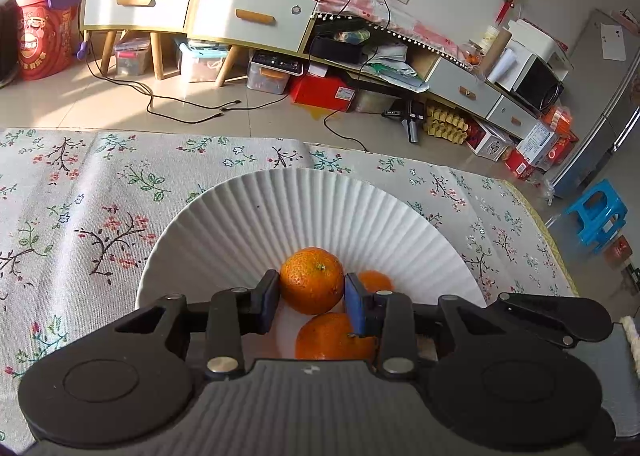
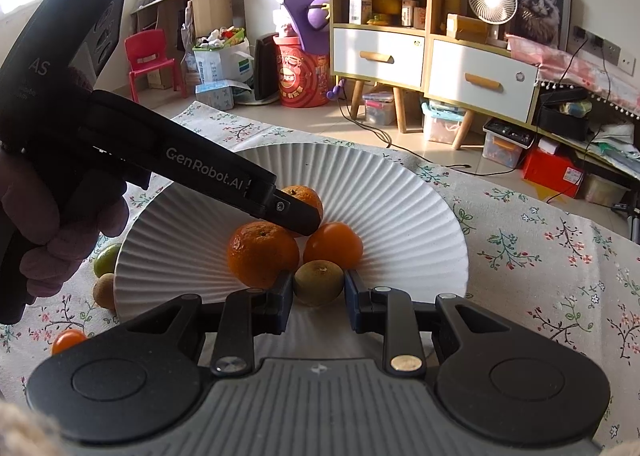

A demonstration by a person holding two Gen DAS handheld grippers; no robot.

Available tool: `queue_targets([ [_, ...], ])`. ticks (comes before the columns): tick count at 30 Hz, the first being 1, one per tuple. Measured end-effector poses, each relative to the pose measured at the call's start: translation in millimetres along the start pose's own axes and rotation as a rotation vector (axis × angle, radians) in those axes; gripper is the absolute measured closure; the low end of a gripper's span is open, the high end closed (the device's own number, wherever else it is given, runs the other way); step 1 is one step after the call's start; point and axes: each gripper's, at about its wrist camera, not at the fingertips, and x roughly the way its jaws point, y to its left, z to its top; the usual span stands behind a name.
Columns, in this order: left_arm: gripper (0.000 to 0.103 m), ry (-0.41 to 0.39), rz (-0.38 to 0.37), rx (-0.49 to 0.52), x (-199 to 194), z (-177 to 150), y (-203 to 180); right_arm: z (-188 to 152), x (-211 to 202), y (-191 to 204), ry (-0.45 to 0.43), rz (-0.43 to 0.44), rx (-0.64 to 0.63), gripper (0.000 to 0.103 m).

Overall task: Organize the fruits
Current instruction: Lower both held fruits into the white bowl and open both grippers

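Right wrist: right gripper clamps kiwi (unseen by left) | left gripper clamps mandarin

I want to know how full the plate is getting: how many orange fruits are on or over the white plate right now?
3 orange fruits: one held in the left claw over the white plate, at; one front-left; one to its right. Others may be hidden behind the claws.
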Motion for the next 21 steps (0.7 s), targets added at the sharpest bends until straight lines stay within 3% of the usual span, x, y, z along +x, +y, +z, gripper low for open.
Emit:
queue_targets([
  [7,0.072,-0.023,0.026,0.020,-2.6,-0.2,-4.0,0.8,0.3,0.0,0.004,-0.009,-0.004,0.076],
  [9,0.070,-0.029,0.027,0.030,-5.7,1.0,-5.8,0.8,-1.8,0.6,0.000,-0.014,-0.003,0.070],
  [21,0.042,-0.077,0.066,0.097,-51.1,-12.2,-13.6,4.3,-36.1,8.4,-0.024,-0.034,0.011,0.046],
])
